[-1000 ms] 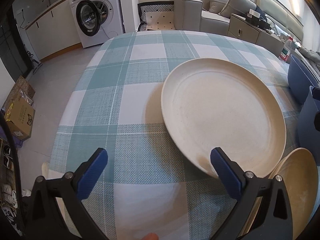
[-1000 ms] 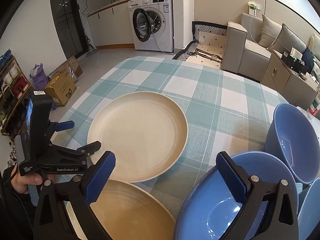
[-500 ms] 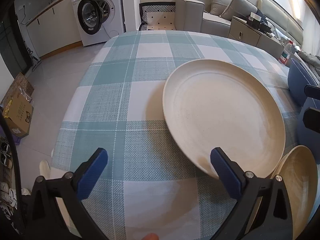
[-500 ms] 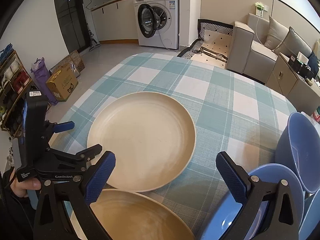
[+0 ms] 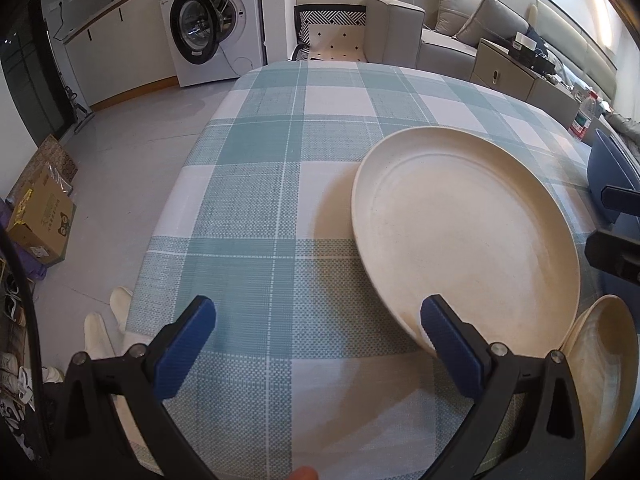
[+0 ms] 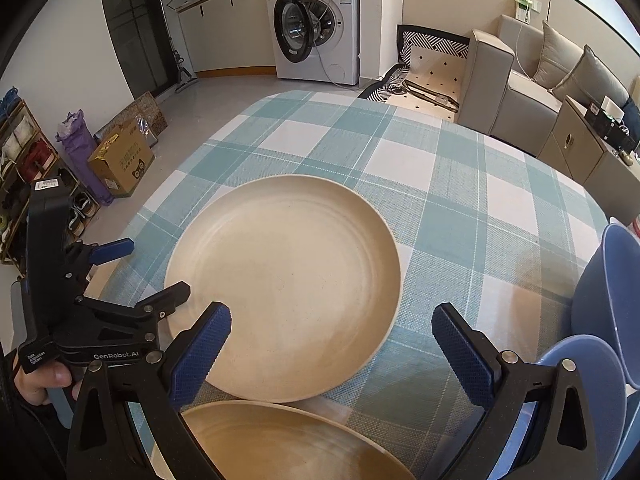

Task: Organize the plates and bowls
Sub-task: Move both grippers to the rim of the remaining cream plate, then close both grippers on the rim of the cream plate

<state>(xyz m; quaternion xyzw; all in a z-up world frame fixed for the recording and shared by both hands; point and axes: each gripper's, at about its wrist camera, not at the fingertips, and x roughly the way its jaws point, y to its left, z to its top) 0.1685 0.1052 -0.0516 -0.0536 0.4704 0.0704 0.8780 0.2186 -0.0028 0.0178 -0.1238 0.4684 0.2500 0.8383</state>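
Note:
A large cream plate (image 5: 468, 236) (image 6: 284, 284) lies flat on the checked tablecloth. A second cream plate (image 5: 604, 372) (image 6: 288, 444) lies just nearer, at the table's front edge. Blue bowls (image 6: 608, 292) stand at the right, one (image 6: 580, 396) behind my right finger. My left gripper (image 5: 316, 344) is open and empty; its right finger sits over the large plate's near rim. It also shows in the right wrist view (image 6: 132, 272). My right gripper (image 6: 332, 348) is open and empty, hovering over the near plate, facing the large one.
The table (image 5: 280, 168) has a teal-and-white checked cloth; its left edge drops to the floor. A washing machine (image 6: 316, 24), a cardboard box (image 6: 120, 160), a shoe rack and a grey sofa (image 6: 520, 80) stand around. A blue bowl's edge (image 5: 608, 168) shows in the left wrist view.
My right gripper has swung left, away from the blue bowls, and now faces the large cream plate. My left gripper has shifted slightly; both stay open.

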